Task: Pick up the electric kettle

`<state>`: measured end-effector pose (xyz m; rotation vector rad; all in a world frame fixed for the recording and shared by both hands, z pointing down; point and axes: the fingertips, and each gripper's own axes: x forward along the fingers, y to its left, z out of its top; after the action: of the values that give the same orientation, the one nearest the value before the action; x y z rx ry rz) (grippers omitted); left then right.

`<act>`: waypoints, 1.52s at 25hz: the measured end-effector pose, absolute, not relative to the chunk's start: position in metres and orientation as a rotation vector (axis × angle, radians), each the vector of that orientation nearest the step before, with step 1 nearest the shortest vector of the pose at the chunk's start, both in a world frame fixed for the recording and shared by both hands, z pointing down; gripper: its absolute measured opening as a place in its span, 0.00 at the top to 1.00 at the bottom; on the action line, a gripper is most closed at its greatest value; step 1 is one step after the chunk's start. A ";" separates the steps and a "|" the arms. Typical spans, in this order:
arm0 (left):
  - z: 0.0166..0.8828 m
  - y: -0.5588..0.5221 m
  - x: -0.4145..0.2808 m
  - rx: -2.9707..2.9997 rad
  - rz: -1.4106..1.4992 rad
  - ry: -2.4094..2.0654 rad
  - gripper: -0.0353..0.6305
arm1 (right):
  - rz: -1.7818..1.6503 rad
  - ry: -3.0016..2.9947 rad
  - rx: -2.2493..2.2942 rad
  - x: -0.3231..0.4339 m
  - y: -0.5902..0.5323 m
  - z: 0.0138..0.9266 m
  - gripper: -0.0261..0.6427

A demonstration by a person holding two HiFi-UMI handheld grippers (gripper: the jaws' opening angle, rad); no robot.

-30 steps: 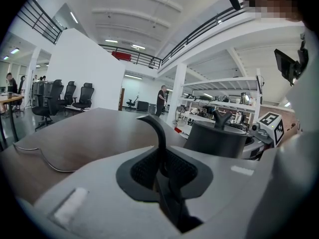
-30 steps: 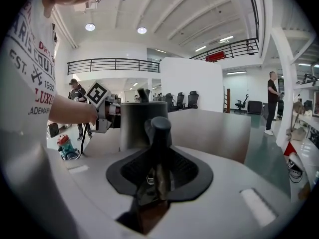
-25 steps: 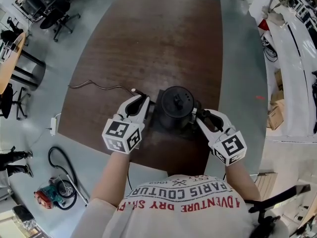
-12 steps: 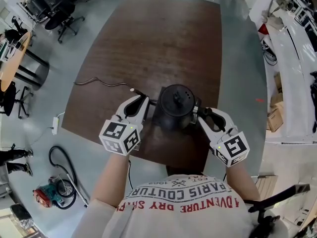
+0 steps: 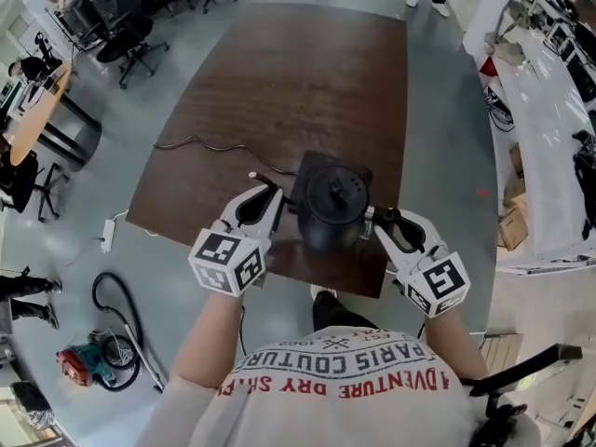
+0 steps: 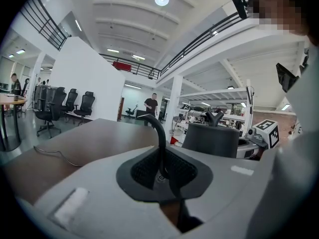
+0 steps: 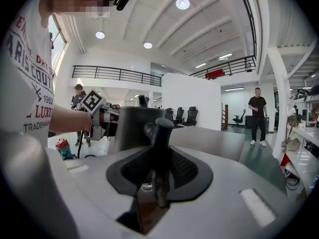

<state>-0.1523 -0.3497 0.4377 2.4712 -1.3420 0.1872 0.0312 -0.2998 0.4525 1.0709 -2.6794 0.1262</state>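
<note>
The black electric kettle (image 5: 333, 205) hangs above the near end of the brown table (image 5: 279, 82), held between both grippers. My left gripper (image 5: 279, 196) is shut on its thin curved spout (image 6: 160, 141); the kettle's body (image 6: 212, 139) shows to the right in the left gripper view. On the opposite side, my right gripper (image 5: 372, 218) is shut on the thick black handle (image 7: 160, 143), with the body (image 7: 130, 128) to its left. The dark square base (image 5: 312, 164) lies on the table just beyond the kettle, and its cord (image 5: 200, 143) trails off to the left.
The table's near edge (image 5: 279, 273) lies right under the kettle. Office chairs (image 5: 140, 35) stand at the far left. A coiled cable (image 5: 112, 301) and a red tool (image 5: 79, 361) lie on the floor at left. White benches (image 5: 549, 110) run along the right.
Both grippers have risen and drawn back toward the person with the kettle between them. The kettle has left its base, which now shows behind it.
</note>
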 end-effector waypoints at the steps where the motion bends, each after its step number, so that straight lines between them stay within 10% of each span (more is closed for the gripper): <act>1: 0.436 -0.342 -0.151 2.478 0.185 -1.344 0.89 | 0.125 -2.684 1.070 0.032 -0.292 0.450 0.80; 38: 0.383 -0.137 -0.138 2.529 0.123 -1.372 0.89 | 0.103 -2.757 1.034 0.048 -0.102 0.405 0.80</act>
<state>-0.1381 -0.1366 0.3828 2.5292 -1.3717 0.1230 0.0481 -0.1017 0.4054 1.0343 -2.7568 0.1029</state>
